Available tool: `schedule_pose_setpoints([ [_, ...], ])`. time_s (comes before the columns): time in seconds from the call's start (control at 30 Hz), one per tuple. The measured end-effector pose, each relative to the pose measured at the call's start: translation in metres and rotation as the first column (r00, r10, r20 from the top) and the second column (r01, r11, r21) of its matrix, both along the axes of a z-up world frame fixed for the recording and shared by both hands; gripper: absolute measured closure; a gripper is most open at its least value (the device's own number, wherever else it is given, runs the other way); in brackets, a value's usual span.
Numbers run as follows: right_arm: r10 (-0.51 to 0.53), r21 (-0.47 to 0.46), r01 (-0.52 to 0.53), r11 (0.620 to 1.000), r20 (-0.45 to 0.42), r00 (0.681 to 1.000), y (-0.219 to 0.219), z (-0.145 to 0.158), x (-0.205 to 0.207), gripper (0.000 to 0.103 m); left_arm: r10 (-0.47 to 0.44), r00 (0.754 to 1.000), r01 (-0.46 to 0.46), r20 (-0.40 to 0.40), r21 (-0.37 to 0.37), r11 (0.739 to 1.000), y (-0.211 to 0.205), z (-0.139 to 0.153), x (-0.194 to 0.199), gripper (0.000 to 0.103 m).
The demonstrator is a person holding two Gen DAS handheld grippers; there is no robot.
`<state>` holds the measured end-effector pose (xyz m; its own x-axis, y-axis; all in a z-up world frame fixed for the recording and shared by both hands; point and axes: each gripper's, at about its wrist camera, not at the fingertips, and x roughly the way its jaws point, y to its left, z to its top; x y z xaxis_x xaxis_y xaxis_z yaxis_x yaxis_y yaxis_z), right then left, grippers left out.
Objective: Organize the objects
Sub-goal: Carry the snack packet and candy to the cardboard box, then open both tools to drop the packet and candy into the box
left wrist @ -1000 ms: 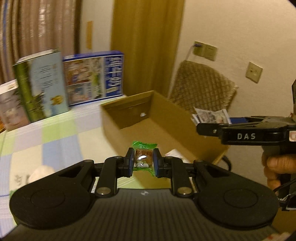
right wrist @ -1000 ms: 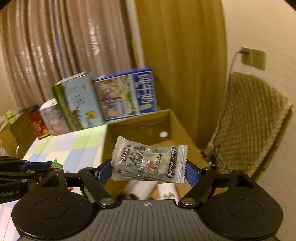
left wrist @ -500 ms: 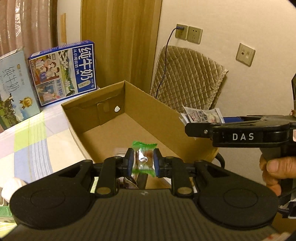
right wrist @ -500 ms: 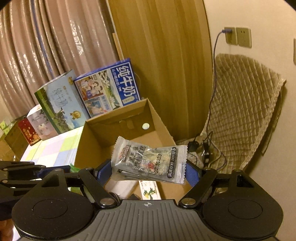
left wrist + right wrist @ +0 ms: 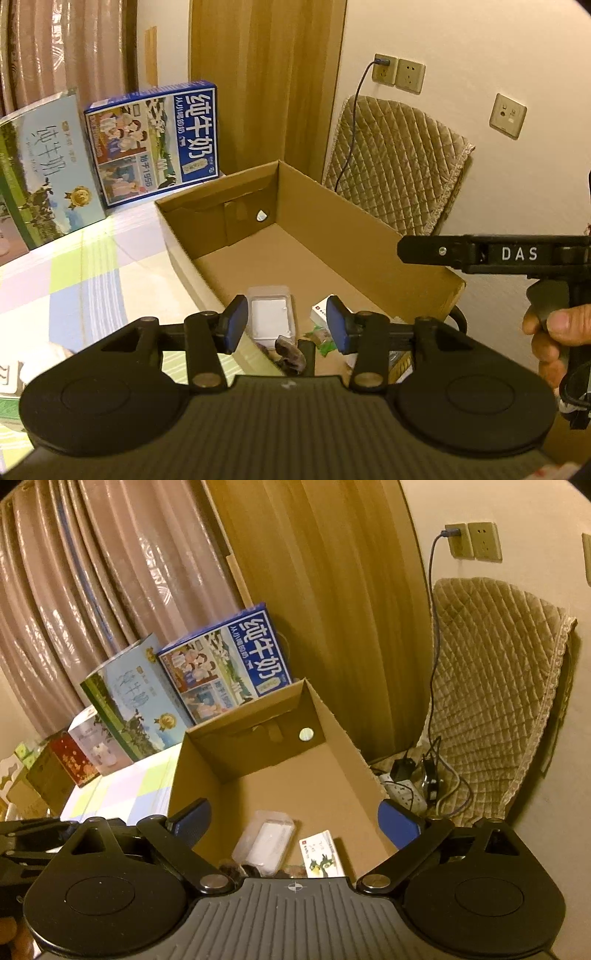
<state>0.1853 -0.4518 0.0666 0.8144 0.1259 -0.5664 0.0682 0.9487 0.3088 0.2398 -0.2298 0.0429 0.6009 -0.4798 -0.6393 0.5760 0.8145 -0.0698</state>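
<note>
Left wrist view: my left gripper is opening, nothing between the pads; green candy lies just below, inside the cardboard box.

Right wrist view: my right gripper is opening wide, empty; box floor directly ahead.

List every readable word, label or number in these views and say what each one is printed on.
"DAS": white letters on the black right gripper.
"纯牛奶": large white characters on the blue milk carton box.
"纯牛奶": pale characters on the green-and-light-blue milk box, fainter.
Smaller print on both milk boxes: too small to read.
Print on the small white card with green figures in the brown cardboard box: blurred, unreadable.
</note>
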Motion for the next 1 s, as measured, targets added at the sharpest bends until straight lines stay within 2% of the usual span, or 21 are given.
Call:
schedule_pose_setpoints([
  [0.37, 0.046, -0.066, -0.044, 0.997, 0.025, 0.999, 0.031, 0.021, -0.033, 0.006, 0.058, 0.998, -0.058, 0.004, -0.012, 0.998, 0.036, 0.018, -0.029, 0.046],
  [1.0, 0.173, -0.131, -0.166, 0.977, 0.046, 0.984, 0.111, 0.046, -0.068, 0.002, 0.219, 0.975, -0.216, 0.048, -0.052, 0.975, 0.143, 0.049, -0.080, 0.022],
])
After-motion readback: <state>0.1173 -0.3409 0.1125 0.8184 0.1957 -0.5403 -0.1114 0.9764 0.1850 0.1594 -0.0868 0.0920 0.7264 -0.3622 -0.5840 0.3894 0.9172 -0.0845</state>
